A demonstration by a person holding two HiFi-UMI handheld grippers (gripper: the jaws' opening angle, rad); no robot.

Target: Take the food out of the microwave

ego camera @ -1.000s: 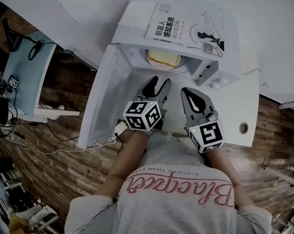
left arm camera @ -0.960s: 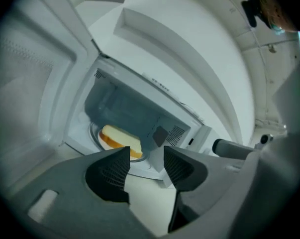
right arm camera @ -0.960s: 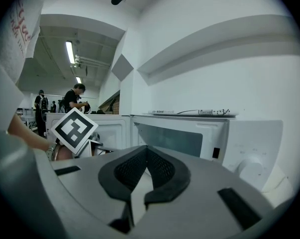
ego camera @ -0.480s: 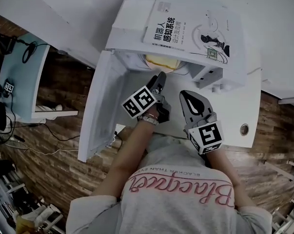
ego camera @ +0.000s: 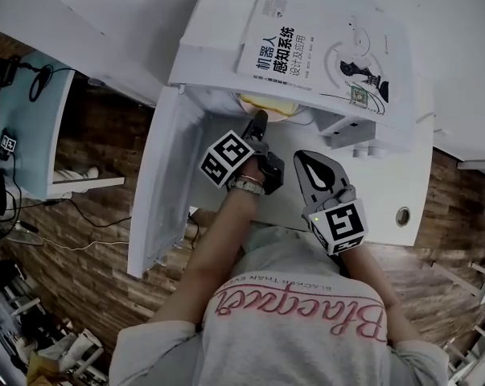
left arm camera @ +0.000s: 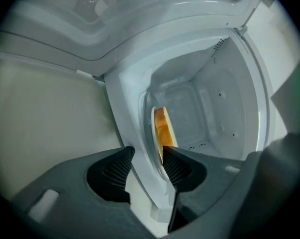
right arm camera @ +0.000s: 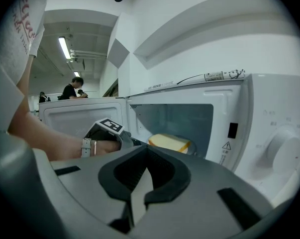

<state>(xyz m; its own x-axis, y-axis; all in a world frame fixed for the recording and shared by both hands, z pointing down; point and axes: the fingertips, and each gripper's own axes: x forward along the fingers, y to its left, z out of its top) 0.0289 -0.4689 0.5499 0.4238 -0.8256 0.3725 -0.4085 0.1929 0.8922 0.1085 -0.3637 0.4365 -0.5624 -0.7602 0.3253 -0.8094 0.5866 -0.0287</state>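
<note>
A yellow slab of food (ego camera: 266, 101) lies on a white plate inside the white microwave (ego camera: 218, 22), whose door (ego camera: 174, 175) hangs open to the left. My left gripper (ego camera: 257, 124), rolled onto its side, reaches into the opening with its jaws open. In the left gripper view the plate's rim (left arm camera: 152, 133) and the oven's bottom lip show in the left gripper's (left arm camera: 147, 159) gap, just before the food (left arm camera: 162, 129); contact cannot be told. My right gripper (ego camera: 304, 158) hovers shut and empty before the control panel. The right gripper view shows the food (right arm camera: 169, 142) past the right gripper's (right arm camera: 140, 190) meeting tips.
A large book (ego camera: 322, 47) lies on top of the microwave. The white table (ego camera: 387, 183) has a round cable hole (ego camera: 402, 214) at the right. A teal desk (ego camera: 25, 127) stands far left. The dial (right arm camera: 284, 143) sits on the microwave's right panel.
My left gripper rolled onto its side and moved forward up to the microwave's opening. The right gripper stayed about where it was.
</note>
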